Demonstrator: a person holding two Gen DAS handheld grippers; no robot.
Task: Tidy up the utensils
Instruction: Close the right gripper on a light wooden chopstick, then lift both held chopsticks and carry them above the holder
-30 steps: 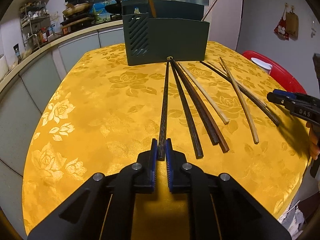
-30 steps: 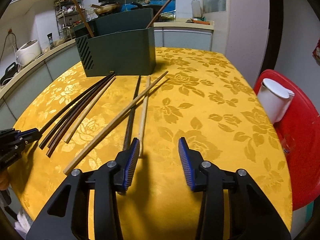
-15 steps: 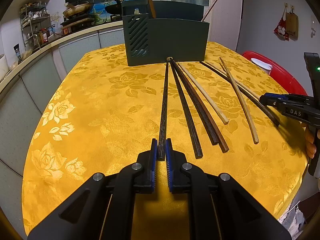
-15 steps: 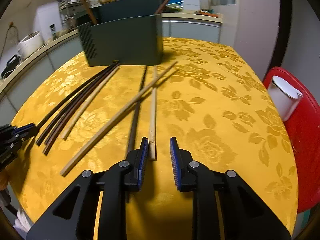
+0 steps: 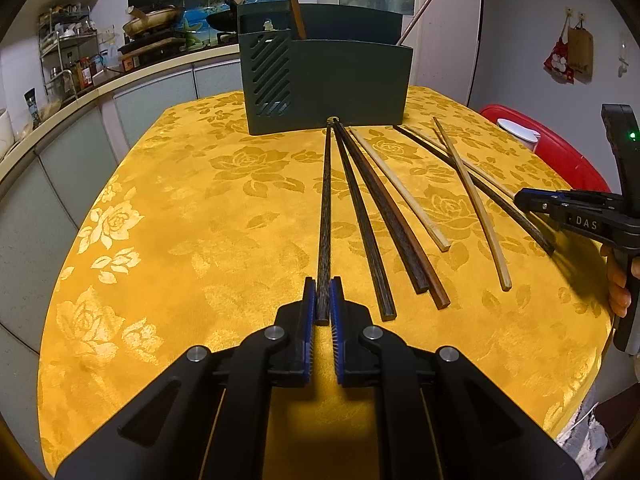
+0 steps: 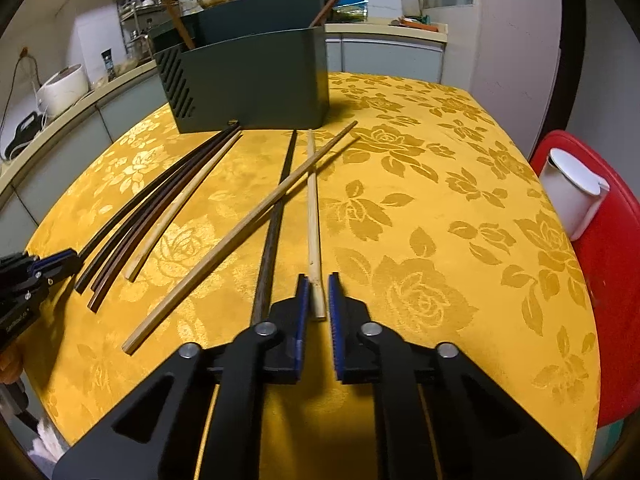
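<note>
The left gripper (image 5: 323, 300) sits low over the near edge of the table (image 5: 168, 216), its blue-padded fingers (image 5: 308, 300) pinching the near end of a dark speckled chopstick (image 5: 325, 208). That chopstick runs straight ahead from the fingers to the foot of the dark green utensil holder (image 5: 340, 80), its far tip just beside the holder's front wall.

Just right of the left fingers lie 3 more dark chopsticks (image 5: 374, 216) fanned side by side, then a pale chopstick (image 5: 400, 188), then a tan one (image 5: 474, 204) crossing 2 others further right. All point toward the holder.

The right gripper (image 6: 318, 300) also sits low at the table's near edge. Its fingers (image 6: 303, 300) are nearly pressed together around the near end of a light bamboo chopstick (image 6: 313, 220), which lies between the pads; whether both pads touch it cannot be told, as a slim gap shows on the right side. Immediately left of these fingers a dark chopstick (image 6: 276, 220) runs forward, and a long pale chopstick (image 6: 240, 232) lies diagonally across both. Further left is the group of dark sticks (image 6: 140, 216), with the left gripper's tip at the far left edge.

Beyond both pairs of fingers the holder stands upright on the yellow rose-patterned tablecloth (image 6: 420, 184), with 2 brown sticks (image 5: 296, 4) leaning out of its top. To the right of the right fingers, off the table, a white cup (image 6: 572, 192) rests on a red stool (image 6: 612, 280).
</note>
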